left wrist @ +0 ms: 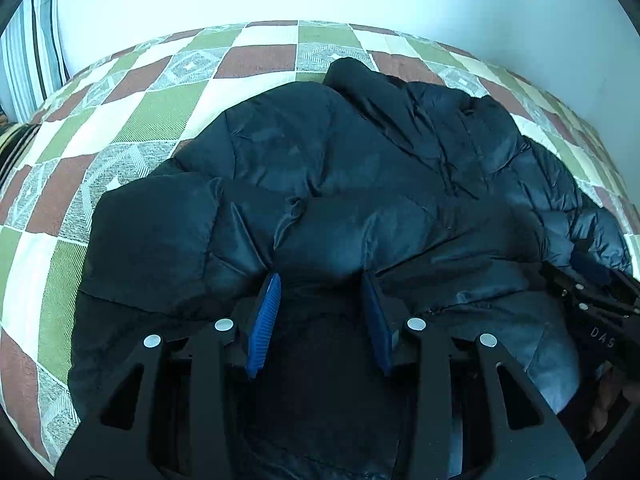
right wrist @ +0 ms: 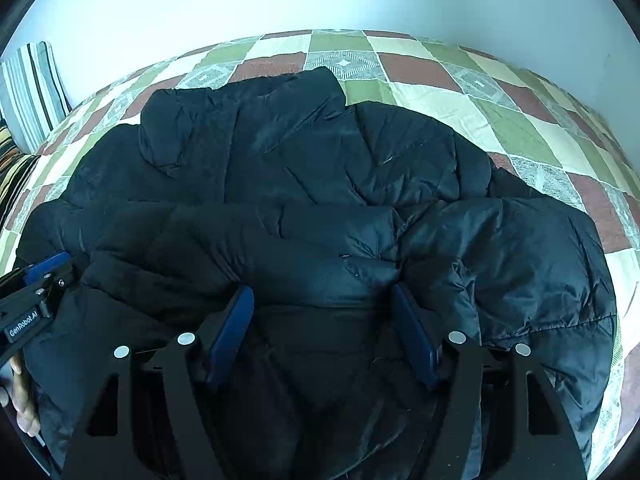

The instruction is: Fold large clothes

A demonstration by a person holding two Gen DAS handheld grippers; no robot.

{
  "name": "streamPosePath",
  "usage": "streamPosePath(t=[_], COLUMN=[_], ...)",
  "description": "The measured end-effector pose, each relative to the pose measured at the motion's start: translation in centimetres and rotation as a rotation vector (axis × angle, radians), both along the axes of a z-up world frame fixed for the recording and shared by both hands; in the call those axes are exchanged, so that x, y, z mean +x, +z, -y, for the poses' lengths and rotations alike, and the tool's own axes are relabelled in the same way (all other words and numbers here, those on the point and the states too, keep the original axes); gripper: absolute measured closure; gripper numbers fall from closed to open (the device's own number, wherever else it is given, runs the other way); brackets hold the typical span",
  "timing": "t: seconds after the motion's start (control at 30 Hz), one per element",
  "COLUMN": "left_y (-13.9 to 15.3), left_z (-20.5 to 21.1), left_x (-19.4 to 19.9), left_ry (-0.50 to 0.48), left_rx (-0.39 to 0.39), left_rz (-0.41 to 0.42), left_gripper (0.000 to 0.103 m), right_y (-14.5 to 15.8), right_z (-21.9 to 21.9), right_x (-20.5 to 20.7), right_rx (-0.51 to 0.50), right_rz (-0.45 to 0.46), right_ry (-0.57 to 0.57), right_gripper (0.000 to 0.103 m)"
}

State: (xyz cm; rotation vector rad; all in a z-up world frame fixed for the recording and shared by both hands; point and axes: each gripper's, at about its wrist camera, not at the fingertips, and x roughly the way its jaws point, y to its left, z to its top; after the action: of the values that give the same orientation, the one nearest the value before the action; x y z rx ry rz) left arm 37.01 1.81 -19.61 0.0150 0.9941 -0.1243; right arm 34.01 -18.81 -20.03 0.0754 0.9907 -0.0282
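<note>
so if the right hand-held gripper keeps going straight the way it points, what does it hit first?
Most likely the black puffer jacket: the right hand-held gripper points into its padded fold, jaws apart around it. Depth is unclear.

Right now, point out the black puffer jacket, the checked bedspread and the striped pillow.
black puffer jacket (right wrist: 320, 184): right wrist view, on the quilted middle panel.
checked bedspread (left wrist: 160, 108): left wrist view, on a bare green square left of the jacket.
striped pillow (left wrist: 34, 48): left wrist view, on its striped face by the wall.
</note>
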Motion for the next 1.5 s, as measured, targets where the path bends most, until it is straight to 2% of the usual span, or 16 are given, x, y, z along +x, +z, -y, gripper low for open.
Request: streamPosePath(t=[0.1,0.23,0.3,0.4,0.43,0.57,0.63,0.7,0.8,0.93,1.07,1.1,1.13,1.27,1.37,1.5], left_y=[1.7,3.9,3.5,0.5,0.3,2.6,4.1,5.1,5.9,5.4,4.2,3.9,3.6,2.5,2.0,1.4], left_z=[0.0,-0.1,0.5,1.3,1.4,0.5,-1.1,-2.9,-6.9,-11.8,-15.5,-16.5,-17.0,-17.9,-17.9,-17.5], left_x=[-1.0,-3.7,-4.2,-3.2,-3.1,-4.2,-6.1,-8.5,-13.3,-19.5,-25.5,-27.3,-28.5,-32.7,-34.3,-35.5], left_ry=[0.022,0.012,-0.016,-0.037,-0.043,-0.059,-0.058,-0.044,0.004,0.064,0.136,0.147,0.146,0.117,0.083,0.063], left_rx=[0.001,-0.053,-0.043,0.0,0.007,-0.035,-0.06,-0.065,-0.087,-0.116,-0.149,-0.178,-0.207,-0.288,-0.343,-0.412], left_rz=[0.03,0.082,0.069,-0.025,-0.022,0.003,0.022,0.053,0.064,0.025,-0.022,-0.03,-0.035,-0.058,-0.062,-0.061], left_gripper=[0.062,0.061,0.061,0.061,0.061,0.059,0.048,0.041,0.037,0.031,0.026,0.024,0.022,0.021,0.021,0.024], right_y=[1.5,3.6,3.1,1.0,0.8,3.1,4.6,5.9,6.9,6.5,5.3,4.9,4.5,2.4,1.2,1.5], right_z=[0.0,-0.5,-1.2,-1.8,-1.8,-0.7,0.3,2.0,5.3,10.1,13.6,14.0,14.5,15.8,16.0,15.3], right_x=[-0.7,-3.1,-3.5,-3.0,-3.0,-4.3,-6.1,-8.7,-13.2,-20.3,-26.1,-27.2,-28.3,-32.3,-34.2,-36.1], right_rx=[-0.001,0.013,-0.013,-0.053,-0.047,0.001,0.007,0.007,0.005,-0.01,0.047,0.062,0.075,0.153,0.203,0.231], right_rz=[0.031,0.078,0.06,0.006,0.009,0.039,0.067,0.09,0.096,0.072,0.03,0.02,0.008,-0.033,-0.039,-0.019], right_ry=[-0.003,0.014,0.03,0.041,0.043,0.069,0.064,0.052,0.016,-0.059,-0.1,-0.105,-0.111,-0.135,-0.144,-0.117], right_gripper=[0.034,0.033,0.033,0.029,0.028,0.028,0.028,0.028,0.027,0.026,0.026,0.026,0.026,0.026,0.026,0.026])
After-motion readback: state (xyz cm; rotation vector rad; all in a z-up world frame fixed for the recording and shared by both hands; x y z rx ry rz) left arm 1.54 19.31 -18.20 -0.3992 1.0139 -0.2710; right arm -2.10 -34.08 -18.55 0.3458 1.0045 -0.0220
